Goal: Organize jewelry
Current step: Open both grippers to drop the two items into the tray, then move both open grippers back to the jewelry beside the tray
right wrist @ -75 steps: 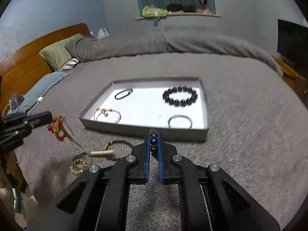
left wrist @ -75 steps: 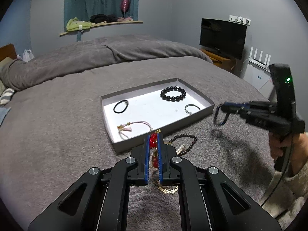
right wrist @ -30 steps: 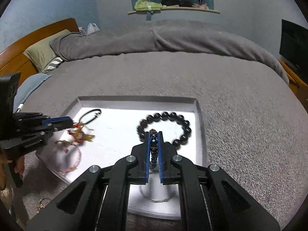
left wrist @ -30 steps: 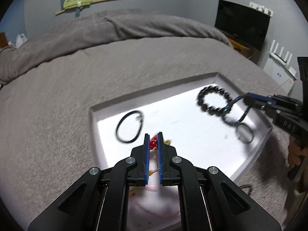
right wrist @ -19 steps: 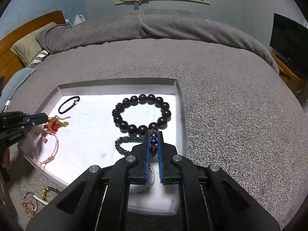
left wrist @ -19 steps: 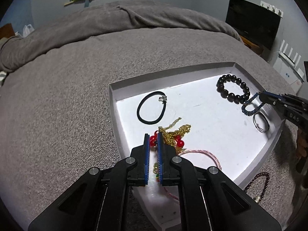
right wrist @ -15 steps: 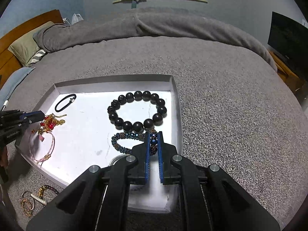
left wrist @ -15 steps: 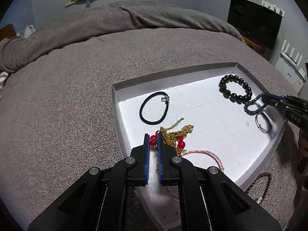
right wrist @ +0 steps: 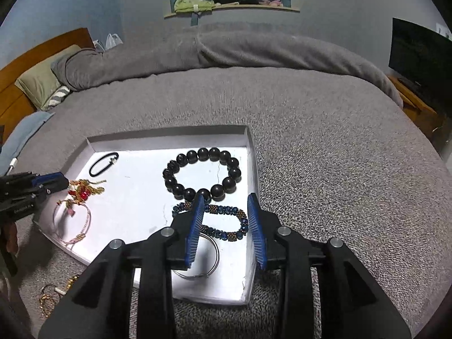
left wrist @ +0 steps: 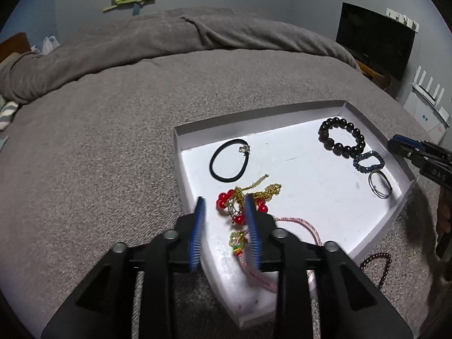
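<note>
Releasing: our left gripper (left wrist: 224, 230) and right gripper (right wrist: 226, 227) stand jaws wide, holding nothing. Red-bead gold chain (left wrist: 245, 197) and blue beaded bracelet (right wrist: 214, 220) lie in white tray (right wrist: 169, 138). Next, we judge: fetch brown bead strand (left wrist: 378, 265) and gold bangles (right wrist: 53, 293) from the nubbly grey blanket (left wrist: 99, 155).

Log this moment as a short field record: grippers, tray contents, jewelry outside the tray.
left gripper: open, above red-and-gold chain
right gripper: open, above blue beaded bracelet
tray: white, on grey bedspread
in tray: black bead bracelet, black hair tie, silver ring, pink cord bracelet
outside tray: dark bead strand, gold pieces
</note>
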`<state>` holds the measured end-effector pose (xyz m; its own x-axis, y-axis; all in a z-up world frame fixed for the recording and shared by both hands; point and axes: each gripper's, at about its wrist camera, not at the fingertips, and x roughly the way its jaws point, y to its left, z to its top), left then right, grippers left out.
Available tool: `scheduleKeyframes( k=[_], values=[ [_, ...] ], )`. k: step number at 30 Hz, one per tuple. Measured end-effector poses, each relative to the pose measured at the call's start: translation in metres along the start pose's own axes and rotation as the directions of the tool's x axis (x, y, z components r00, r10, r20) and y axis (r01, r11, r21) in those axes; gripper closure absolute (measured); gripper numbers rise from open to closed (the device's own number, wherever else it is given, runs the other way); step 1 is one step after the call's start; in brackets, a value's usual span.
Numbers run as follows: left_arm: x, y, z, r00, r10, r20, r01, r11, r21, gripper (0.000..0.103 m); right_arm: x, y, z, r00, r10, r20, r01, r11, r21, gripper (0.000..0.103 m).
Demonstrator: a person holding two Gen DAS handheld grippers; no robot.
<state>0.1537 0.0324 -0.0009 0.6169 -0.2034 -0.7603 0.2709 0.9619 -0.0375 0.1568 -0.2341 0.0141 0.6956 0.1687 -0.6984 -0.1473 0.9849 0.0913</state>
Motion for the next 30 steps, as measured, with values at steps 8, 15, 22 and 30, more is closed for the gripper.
scheduleKeyframes(
  k=[8,15,22,30],
  values=[
    [-0.036,-0.012,-0.013,0.997,0.017,0.07,-0.019,1.0,0.015,0.035,-0.028,-0.003,-0.004,0.999,-0.005,0.042,0.004,1.0,0.026,0.023],
    [-0.065,-0.016,-0.033,0.994,0.036,0.105,-0.034,0.999,-0.019,0.015,-0.054,-0.006,-0.025,0.998,-0.038,0.052,0.036,0.999,0.04,0.006],
    [-0.085,-0.021,-0.049,0.99,0.051,0.132,-0.047,0.998,-0.038,0.011,-0.073,-0.007,-0.044,0.995,-0.08,0.054,0.077,0.996,0.047,0.006],
    [-0.109,-0.027,-0.067,0.985,0.062,0.161,-0.056,0.998,-0.041,0.01,-0.093,-0.006,-0.057,0.995,-0.081,0.066,0.077,0.995,0.063,0.006]
  ],
)
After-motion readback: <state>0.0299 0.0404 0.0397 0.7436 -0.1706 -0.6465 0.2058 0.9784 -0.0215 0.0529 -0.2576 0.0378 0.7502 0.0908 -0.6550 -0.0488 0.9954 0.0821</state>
